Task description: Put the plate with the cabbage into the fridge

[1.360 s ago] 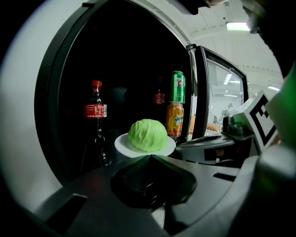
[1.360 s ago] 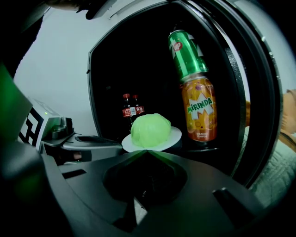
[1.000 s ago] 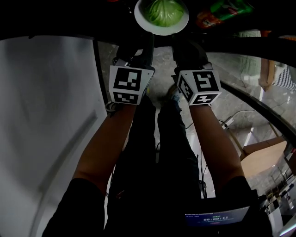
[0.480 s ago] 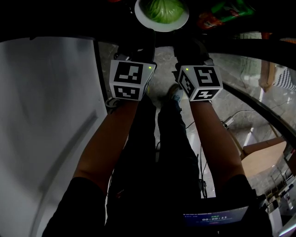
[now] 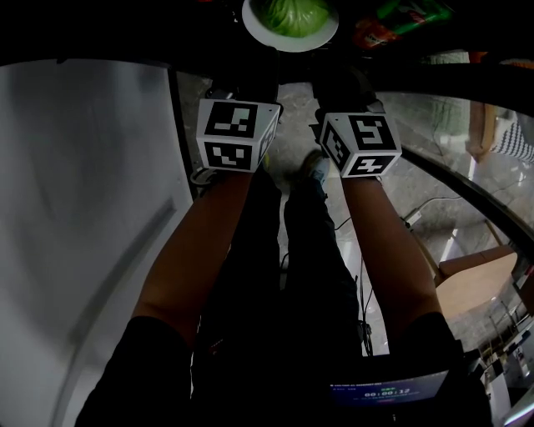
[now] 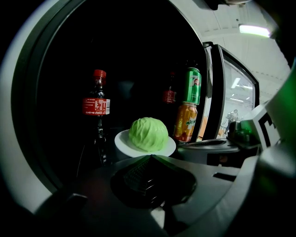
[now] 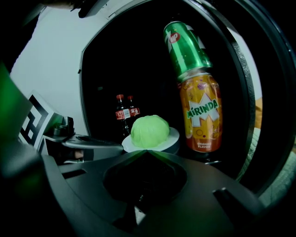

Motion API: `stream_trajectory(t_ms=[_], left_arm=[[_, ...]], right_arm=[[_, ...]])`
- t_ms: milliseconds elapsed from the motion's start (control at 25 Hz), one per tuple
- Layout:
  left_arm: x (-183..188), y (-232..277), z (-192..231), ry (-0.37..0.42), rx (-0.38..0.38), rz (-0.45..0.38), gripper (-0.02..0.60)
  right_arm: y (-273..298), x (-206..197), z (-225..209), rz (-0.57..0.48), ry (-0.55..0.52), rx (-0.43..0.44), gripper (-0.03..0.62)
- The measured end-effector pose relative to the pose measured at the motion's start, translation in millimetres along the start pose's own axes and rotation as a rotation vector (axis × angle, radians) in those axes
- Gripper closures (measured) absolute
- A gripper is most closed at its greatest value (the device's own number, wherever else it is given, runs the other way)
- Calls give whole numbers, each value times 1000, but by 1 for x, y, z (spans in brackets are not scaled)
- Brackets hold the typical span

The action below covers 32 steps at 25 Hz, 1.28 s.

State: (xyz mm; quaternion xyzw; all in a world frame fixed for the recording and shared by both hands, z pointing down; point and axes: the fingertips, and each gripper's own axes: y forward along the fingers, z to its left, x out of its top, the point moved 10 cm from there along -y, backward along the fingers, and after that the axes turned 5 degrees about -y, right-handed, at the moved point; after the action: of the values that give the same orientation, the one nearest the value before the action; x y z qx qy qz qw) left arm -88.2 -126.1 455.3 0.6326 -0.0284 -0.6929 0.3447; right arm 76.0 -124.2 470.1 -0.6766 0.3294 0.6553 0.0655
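Plate (image 5: pixel 288 45) white, round, sitting inside the dark fridge (image 6: pixel 134 55), seen at the top edge of your head view. Cabbage (image 5: pixel 292 15) pale green, domed, on the middle of the plate with a bare white rim showing all round it. Plate sits level. To its left in the left gripper view, a cola bottle (image 6: pixel 96 115) stands upright with a red cap and red label, apart from the plate. To the plate's right, an orange can (image 6: pixel 185 122) stands just beside the rim, with a green can (image 6: pixel 192 86) stacked on top of it, both upright. Beyond those cans the fridge's glass door (image 6: pixel 231 102) stands open. Your left hand-held gripper (image 6: pixel 150 158) points straight at the plate: jaws closed together into one dark point, nothing seen between them, the tip lying right at the near rim; contact with the rim cannot be told. Your right hand-held gripper (image 7: pixel 147 152) is the same: jaws together, nothing between them, the tip at the near rim below the cabbage, contact unclear. From the right gripper view, two cola bottles (image 7: pixel 126 112) show behind and left of the plate. In the head view the two hand-held grippers lie side by side just below the plate, close but apart, their marker cubes (image 5: pixel 236 135) facing up at you. Your forearms (image 5: pixel 196 250) run back toward the camera. Pale stone floor (image 5: pixel 434 142) shows to the right.
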Motion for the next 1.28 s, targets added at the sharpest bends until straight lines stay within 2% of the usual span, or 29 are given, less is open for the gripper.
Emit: stream_trajectory(t_ms=[520, 640, 840, 1280], left_arm=[[1, -15, -6, 46, 1, -52, 577], [2, -21, -10, 59, -2, -67, 577], [11, -32, -17, 66, 2, -70, 577], [37, -53, -32, 81, -15, -139, 577]], right_arm=[[-15, 11, 4, -27, -40, 1, 588], [-18, 14, 6, -36, -21, 2, 588], [-24, 27, 10, -45, -19, 15, 588], [-48, 54, 14, -70, -61, 9, 588]])
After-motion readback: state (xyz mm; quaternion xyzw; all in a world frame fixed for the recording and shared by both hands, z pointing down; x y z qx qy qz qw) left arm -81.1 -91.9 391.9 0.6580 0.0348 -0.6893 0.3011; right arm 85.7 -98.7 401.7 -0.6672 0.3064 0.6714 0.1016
